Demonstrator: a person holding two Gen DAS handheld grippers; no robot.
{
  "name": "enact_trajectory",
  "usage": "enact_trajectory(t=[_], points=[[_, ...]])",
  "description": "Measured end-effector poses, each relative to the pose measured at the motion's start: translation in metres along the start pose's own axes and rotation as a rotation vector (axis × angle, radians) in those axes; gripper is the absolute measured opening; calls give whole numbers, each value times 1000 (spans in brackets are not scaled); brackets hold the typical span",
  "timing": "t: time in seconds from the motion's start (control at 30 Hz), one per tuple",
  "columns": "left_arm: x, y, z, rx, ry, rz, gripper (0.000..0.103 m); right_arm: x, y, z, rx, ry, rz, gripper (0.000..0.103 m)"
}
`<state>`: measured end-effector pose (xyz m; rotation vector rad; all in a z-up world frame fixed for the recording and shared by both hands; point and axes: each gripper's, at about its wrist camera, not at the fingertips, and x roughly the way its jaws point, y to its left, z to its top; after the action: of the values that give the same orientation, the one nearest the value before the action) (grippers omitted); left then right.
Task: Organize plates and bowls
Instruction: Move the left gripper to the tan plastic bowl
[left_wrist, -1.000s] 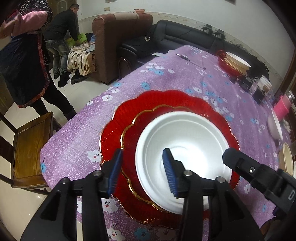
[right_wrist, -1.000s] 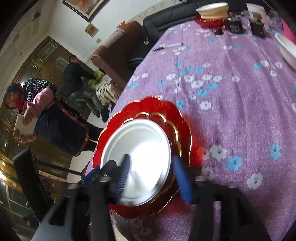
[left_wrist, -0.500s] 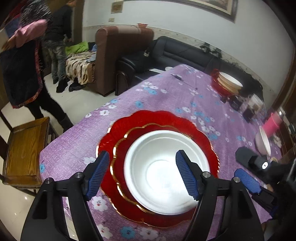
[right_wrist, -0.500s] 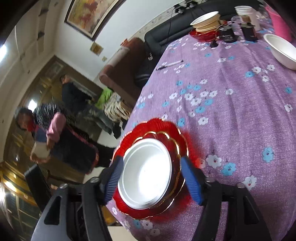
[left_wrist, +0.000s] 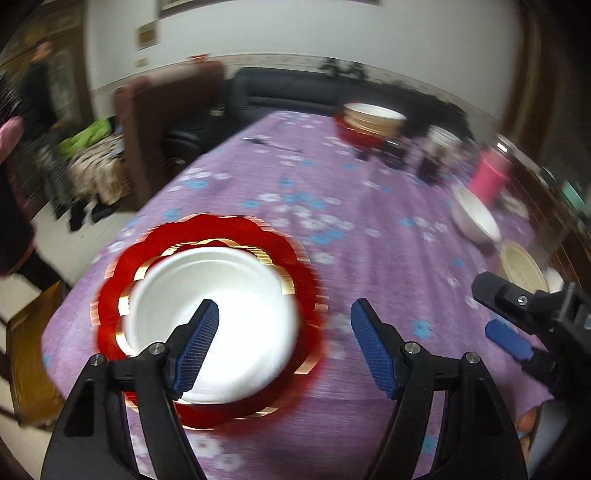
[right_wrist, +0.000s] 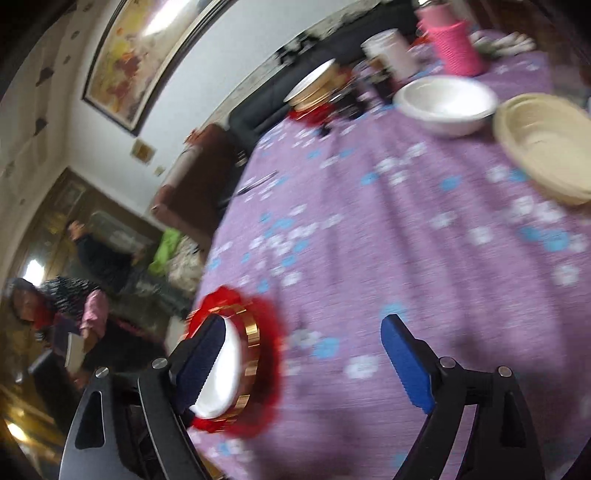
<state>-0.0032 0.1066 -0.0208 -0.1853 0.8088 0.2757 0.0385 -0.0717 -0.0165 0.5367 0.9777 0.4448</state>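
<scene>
White against red, the bowl (left_wrist: 218, 314) is seen seated inside the red scalloped plates (left_wrist: 207, 258), which lie on the purple flowered tablecloth (left_wrist: 369, 258). A second ago the left gripper (left_wrist: 284, 332) was closed down on the bowl's near rim; since then its jaws have been spread wide and drawn back, so the bowl has been released and left resting on the stack. That placement can be judged complete.

The left gripper's fingers are now held far apart and nothing is gripped or touched: the bowl sits below and ahead of the left finger, bare cloth ahead of the right one. The right gripper (right_wrist: 306, 354) is likewise wide open and empty, with the stack just beyond its left finger (right_wrist: 199, 354).

Well ahead of the right gripper, toward its right side, a loose white bowl (right_wrist: 445, 105) and a cream bowl (right_wrist: 546, 151) are visible side by side. These are probably to be collected next.
</scene>
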Motion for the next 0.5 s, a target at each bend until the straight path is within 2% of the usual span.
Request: enact_trajectory(t=[0.2,0.33,0.4,0.47,0.5], points=[[3,-57,-8,155,40,-134,74,-46,-42,0,-61,-93,-159,88],[4,-91,-11,228,29,-213,74,-76,-78,0,-28,-105,-204,88],[5,-108,-12,294,23,-223,75,-89,-92,3,-10,-118,-209,88],[9,-127,-15,366,44,-269,92,-100,-104,8,13,-138,-210,88],[13,-133,-16,390,65,-293,96,-107,-113,12,38,-153,-208,88]])
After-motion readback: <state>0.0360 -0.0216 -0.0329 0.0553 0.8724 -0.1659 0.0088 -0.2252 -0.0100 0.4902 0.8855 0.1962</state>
